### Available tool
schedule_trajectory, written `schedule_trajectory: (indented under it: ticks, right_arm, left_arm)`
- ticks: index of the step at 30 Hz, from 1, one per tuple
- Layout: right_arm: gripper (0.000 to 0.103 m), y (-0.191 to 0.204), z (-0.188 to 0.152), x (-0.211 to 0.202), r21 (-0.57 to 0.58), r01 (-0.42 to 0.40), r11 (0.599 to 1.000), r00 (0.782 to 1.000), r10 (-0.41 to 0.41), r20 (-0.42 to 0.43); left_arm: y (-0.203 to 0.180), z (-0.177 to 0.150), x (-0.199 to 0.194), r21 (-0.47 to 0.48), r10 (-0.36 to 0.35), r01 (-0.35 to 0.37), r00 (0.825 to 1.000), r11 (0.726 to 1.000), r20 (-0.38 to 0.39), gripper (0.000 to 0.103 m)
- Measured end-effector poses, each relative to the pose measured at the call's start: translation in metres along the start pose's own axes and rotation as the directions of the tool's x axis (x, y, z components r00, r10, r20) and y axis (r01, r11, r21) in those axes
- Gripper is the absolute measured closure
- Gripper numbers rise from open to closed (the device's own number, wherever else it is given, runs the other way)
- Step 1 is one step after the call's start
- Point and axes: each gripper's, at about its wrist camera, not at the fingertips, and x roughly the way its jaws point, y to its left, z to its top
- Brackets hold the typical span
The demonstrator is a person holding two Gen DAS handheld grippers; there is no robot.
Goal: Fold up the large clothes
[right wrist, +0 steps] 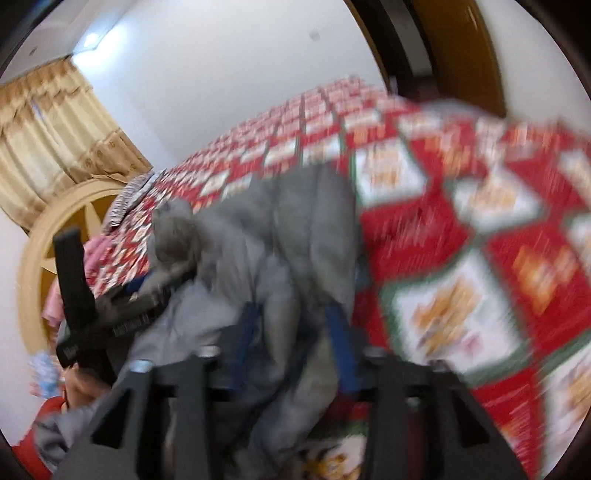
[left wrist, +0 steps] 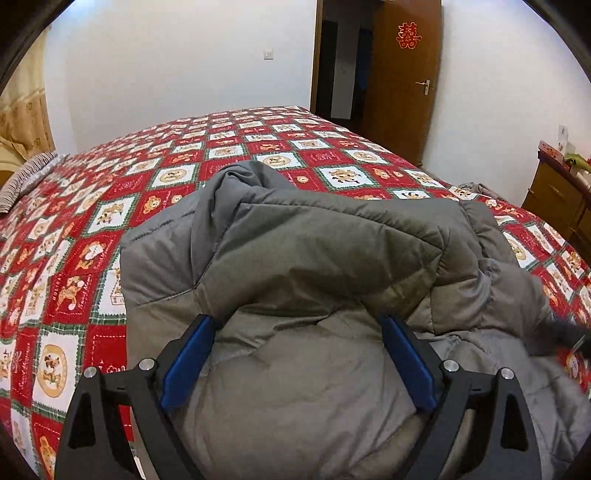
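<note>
Lying bunched on the bed [left wrist: 92, 236], the grey padded jacket [left wrist: 325, 258] has a thick fold between the left tongs [left wrist: 297, 332], spread wide, probably to take its bulk; the right tongs [right wrist: 295, 314] look clamped on jacket fabric, though blurred.

Home bedroom. A large bed [left wrist: 258, 155] took up most of the room, covered by a red-and-white patchwork bedspread [left wrist: 66, 258] with cartoon bear prints. Beige patterned curtains [right wrist: 48, 147] hung at one side, next to a rounded cream headboard [right wrist: 33, 258]. White walls, a brown wooden door [left wrist: 402, 74] with a red paper double-happiness cutout [left wrist: 408, 36], a light switch [left wrist: 268, 54], and a wooden dresser [left wrist: 557, 199] by the wall.
</note>
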Motion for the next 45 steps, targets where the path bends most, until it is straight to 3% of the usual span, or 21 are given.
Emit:
schedule_trajectory:
  ticks: [1, 2, 7, 8, 10, 13, 15, 19, 21, 25, 27, 32, 36, 41, 45]
  right_arm:
    - [0.023, 0.006, 0.011, -0.006, -0.039, 0.027, 0.999, 0.999, -0.026, 0.033]
    - [0.02, 0.013, 0.018, -0.007, -0.061, 0.04, 0.997, 0.998, -0.037, 0.048]
    - [0.02, 0.034, 0.048, 0.04, -0.237, 0.137, 0.962, 0.987, -0.154, -0.055]
    - [0.024, 0.034, 0.051, 0.057, -0.243, 0.151, 0.958, 0.979, -0.178, -0.095]
    - [0.065, 0.025, 0.045, 0.07, -0.205, 0.145, 0.968, 0.974, -0.175, -0.141]
    - [0.074, 0.029, 0.036, 0.074, -0.161, 0.147, 0.976, 0.982, -0.164, -0.098]
    - [0.074, 0.033, 0.023, 0.081, -0.183, 0.164, 0.969, 0.982, -0.178, -0.063]
    - [0.075, 0.012, 0.013, 0.095, -0.064, 0.081, 0.995, 0.996, -0.083, -0.027]
    - [0.075, 0.01, 0.011, 0.099, -0.047, 0.069, 0.996, 0.997, -0.071, -0.029]
    - [0.075, 0.01, 0.01, 0.099, -0.046, 0.056, 0.997, 0.998, -0.057, -0.02]
    - [0.075, 0.006, 0.009, 0.099, -0.018, 0.034, 0.999, 0.999, -0.034, -0.014]
    - [0.076, -0.006, 0.01, 0.1, 0.042, -0.013, 0.999, 1.0, 0.014, -0.021]
    - [0.078, -0.01, 0.011, 0.104, 0.074, -0.042, 0.996, 0.999, 0.044, -0.025]
    - [0.078, -0.007, 0.014, 0.108, 0.071, -0.03, 0.997, 0.999, 0.033, -0.033]
    - [0.078, -0.005, 0.014, 0.106, 0.06, -0.034, 0.998, 0.998, 0.037, -0.048]
  left_arm:
    - [-0.001, 0.0, 0.001, 0.005, 0.007, -0.007, 1.0, 1.0, 0.0, 0.01]
    - [-0.002, 0.0, 0.001, 0.007, 0.011, -0.011, 1.0, 1.0, 0.001, 0.01]
    - [-0.004, 0.0, 0.001, 0.014, 0.025, -0.025, 1.0, 1.0, 0.01, 0.01]
    - [-0.004, 0.0, 0.0, 0.016, 0.027, -0.027, 1.0, 1.0, 0.011, 0.01]
    - [-0.006, 0.0, 0.001, 0.015, 0.032, -0.032, 0.999, 0.999, 0.011, 0.01]
    - [-0.005, 0.001, 0.003, -0.001, 0.036, -0.036, 0.999, 0.999, 0.002, 0.01]
    - [-0.001, 0.002, 0.004, -0.026, 0.018, -0.018, 1.0, 0.999, -0.008, 0.009]
    - [0.01, 0.009, 0.007, -0.08, -0.028, 0.024, 0.998, 0.996, -0.056, 0.009]
    - [0.011, 0.023, 0.007, -0.073, -0.026, 0.019, 0.995, 0.997, -0.096, 0.009]
    - [0.019, 0.056, 0.003, -0.073, 0.0, -0.003, 0.999, 0.997, -0.045, 0.009]
    - [0.025, 0.067, 0.023, -0.105, 0.004, -0.012, 0.997, 0.994, -0.076, 0.009]
    - [0.021, 0.057, 0.071, -0.145, -0.023, 0.002, 0.989, 0.989, -0.147, 0.009]
    - [0.01, 0.048, 0.079, -0.097, 0.033, -0.045, 0.992, 0.994, -0.121, 0.009]
    - [0.008, 0.048, 0.091, -0.067, 0.067, -0.079, 0.985, 0.995, -0.159, 0.008]
    - [0.013, 0.048, 0.077, -0.074, 0.032, -0.048, 0.98, 0.996, -0.199, 0.008]
